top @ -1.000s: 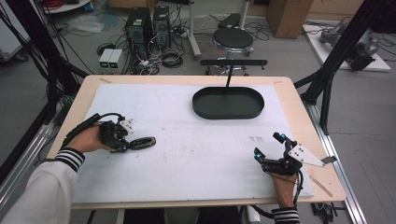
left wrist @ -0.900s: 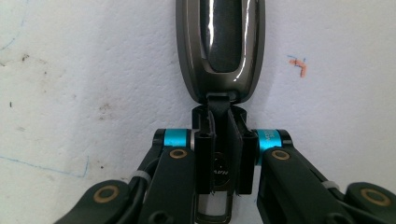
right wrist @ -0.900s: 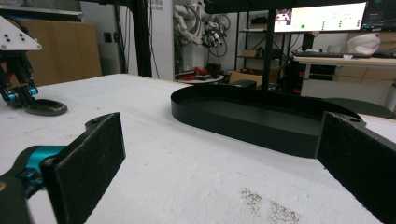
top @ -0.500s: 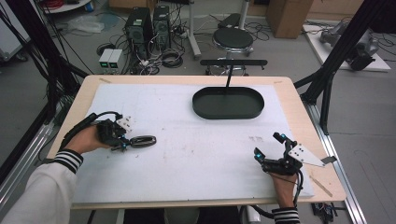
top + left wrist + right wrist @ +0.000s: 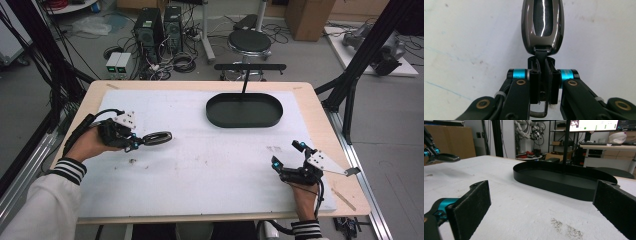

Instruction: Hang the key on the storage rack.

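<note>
White foam sheeting covers the wooden surface (image 5: pixel 210 165), with computer towers, cables and a round stool on the floor beyond. Far left of the black oval metal tray (image 5: pixel 244 110), the left tongs (image 5: pixel 136 143) are clenched on the strap end of a glossy dark oval key fob (image 5: pixel 157 137), pinching its narrow tab so the body sticks out free, likely for a carry to that tray. Near the surface's front edge, right of the tray, the right tongs (image 5: pixel 285 159) gape wide, released, aimed at the tray, seemingly waiting.
</note>
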`<state>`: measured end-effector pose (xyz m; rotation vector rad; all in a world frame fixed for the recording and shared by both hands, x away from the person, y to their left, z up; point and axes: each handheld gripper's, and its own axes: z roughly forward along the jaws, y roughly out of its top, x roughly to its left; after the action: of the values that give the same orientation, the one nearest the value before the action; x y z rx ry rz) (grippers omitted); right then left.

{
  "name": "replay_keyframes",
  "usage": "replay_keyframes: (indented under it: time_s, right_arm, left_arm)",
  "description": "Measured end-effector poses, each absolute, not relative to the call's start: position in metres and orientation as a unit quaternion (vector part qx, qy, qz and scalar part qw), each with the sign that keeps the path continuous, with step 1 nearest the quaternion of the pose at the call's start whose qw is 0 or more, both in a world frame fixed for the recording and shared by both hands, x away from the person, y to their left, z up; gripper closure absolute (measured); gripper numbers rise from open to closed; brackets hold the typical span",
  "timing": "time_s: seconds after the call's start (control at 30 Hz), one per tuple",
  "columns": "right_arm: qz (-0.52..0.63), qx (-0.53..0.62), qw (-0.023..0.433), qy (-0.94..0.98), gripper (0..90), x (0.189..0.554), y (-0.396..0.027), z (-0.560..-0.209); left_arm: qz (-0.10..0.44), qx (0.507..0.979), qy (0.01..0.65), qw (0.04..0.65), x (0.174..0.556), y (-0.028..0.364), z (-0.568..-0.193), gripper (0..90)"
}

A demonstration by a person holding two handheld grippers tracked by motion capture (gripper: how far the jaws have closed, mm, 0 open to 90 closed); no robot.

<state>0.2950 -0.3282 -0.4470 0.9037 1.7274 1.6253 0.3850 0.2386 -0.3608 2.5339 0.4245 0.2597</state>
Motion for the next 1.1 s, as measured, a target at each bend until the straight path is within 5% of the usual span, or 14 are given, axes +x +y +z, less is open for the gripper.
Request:
replay_keyframes:
  time_s: [0.23, 0.7, 1.1]
  right_arm:
    - [0.612, 0.324, 0.272, 0.668, 0.5, 0.303, -0.326, -0.427]
    - [0.599, 0.227, 0.183, 0.746, 0.5, 0.326, -0.295, -0.366]
    - [0.569, 0.164, 0.156, 0.790, 0.5, 0.344, -0.264, -0.329]
  left_arm:
    - [0.087, 0.922, 0.167, 0.338, 0.387, 0.223, -0.345, 84.1]
    - [0.071, 0.913, 0.129, 0.379, 0.383, 0.179, -0.326, 84.1]
    - [0.054, 0.910, 0.097, 0.399, 0.381, 0.149, -0.311, 84.1]
